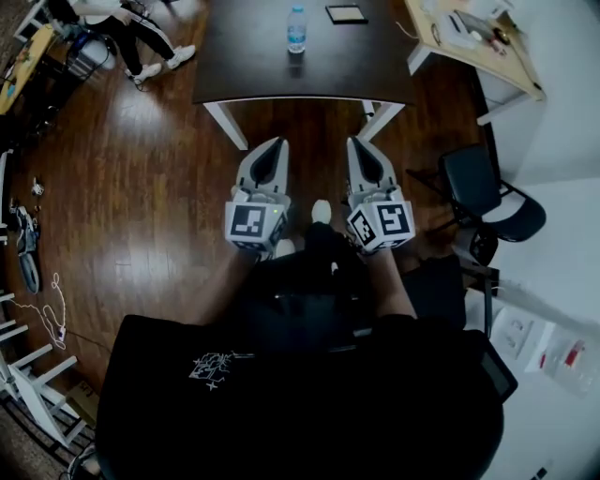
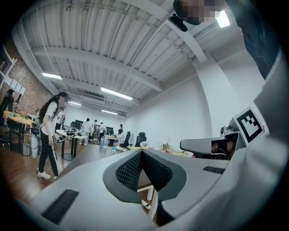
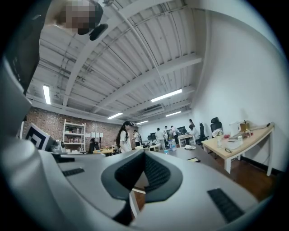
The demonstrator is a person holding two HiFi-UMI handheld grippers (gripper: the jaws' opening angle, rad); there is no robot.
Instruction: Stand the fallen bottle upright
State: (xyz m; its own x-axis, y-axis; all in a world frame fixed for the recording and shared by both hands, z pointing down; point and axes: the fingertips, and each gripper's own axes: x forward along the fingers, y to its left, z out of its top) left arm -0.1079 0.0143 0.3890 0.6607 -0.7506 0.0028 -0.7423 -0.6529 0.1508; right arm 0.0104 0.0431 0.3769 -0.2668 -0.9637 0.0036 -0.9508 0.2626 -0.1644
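A clear water bottle (image 1: pixel 296 30) with a blue label stands upright on the dark table (image 1: pixel 244 66), far ahead of both grippers. It shows small in the left gripper view as the bottle (image 2: pixel 104 142) and in the right gripper view as the bottle (image 3: pixel 172 144). My left gripper (image 1: pixel 275 143) and right gripper (image 1: pixel 359 143) are held side by side close to my body, over the wooden floor, and point level toward the table. Both are shut with nothing between their pads, as the left gripper (image 2: pixel 141 152) and right gripper (image 3: pixel 144 153) show in their own views.
A black flat device (image 1: pixel 346 13) lies on the dark table right of the bottle. A light wooden desk (image 1: pixel 487 52) stands at the upper right, a black office chair (image 1: pixel 483 192) at the right. A person (image 1: pixel 131 33) walks at the upper left. Cables (image 1: pixel 52 300) lie on the floor at left.
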